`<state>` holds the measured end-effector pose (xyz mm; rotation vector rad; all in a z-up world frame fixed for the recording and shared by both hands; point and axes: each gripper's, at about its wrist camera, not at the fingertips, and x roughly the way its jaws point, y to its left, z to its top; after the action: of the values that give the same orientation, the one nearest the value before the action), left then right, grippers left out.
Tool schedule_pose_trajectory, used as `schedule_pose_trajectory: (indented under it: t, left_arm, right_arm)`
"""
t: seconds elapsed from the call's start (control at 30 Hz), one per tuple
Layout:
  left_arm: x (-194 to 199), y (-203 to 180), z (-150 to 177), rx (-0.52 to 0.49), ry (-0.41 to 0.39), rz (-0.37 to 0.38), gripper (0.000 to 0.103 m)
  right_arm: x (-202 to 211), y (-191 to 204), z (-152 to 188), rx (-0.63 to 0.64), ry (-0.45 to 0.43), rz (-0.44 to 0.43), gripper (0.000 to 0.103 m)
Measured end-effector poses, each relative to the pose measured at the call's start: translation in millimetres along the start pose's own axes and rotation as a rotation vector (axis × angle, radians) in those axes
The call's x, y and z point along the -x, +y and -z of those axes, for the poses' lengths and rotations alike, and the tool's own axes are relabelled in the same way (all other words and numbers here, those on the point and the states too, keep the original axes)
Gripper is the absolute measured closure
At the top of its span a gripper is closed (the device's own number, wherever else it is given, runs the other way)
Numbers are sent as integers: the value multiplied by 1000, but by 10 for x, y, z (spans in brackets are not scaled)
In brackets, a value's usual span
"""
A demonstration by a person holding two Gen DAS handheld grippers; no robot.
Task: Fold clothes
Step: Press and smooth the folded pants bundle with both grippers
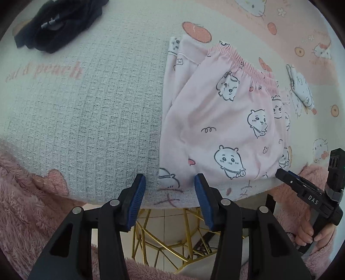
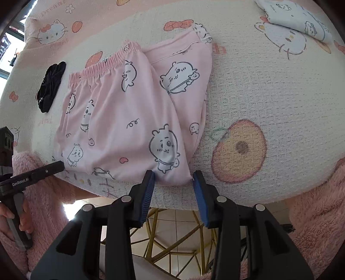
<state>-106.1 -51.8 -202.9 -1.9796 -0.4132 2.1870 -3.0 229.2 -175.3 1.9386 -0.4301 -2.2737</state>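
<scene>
Pink pyjama trousers with white cartoon animals lie folded on the cloth-covered table, elastic waistband at the far side. My left gripper hangs open at the table's near edge, with the trousers' near-left corner between its blue pads; its tip shows from the other side. My right gripper stands open over the near-right corner, the flat fabric lying between its pads without being pinched. One of its fingers reaches in beside the trousers in the left wrist view.
A black garment lies crumpled at the far left of the table. A folded white printed garment sits at the far right. The table's edge is just under the grippers, a gold wire frame below. Pink fleecy sleeves flank both sides.
</scene>
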Motion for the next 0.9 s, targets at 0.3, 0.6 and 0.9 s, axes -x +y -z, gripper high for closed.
schedule_pose_trajectory:
  t: [0.3,0.6,0.9]
  left_arm:
    - [64,-249,-15,-118,-49,-42,95]
    - [309,-351,-226,-313,-108,-169,98]
    - [264,-82,-221,-217,-71,-89,98]
  right_arm:
    - [53,310,61,135,-70,4,95]
    - [126,339,66,213,-135,210,99]
    - [191,191,41,154,-98,153,97]
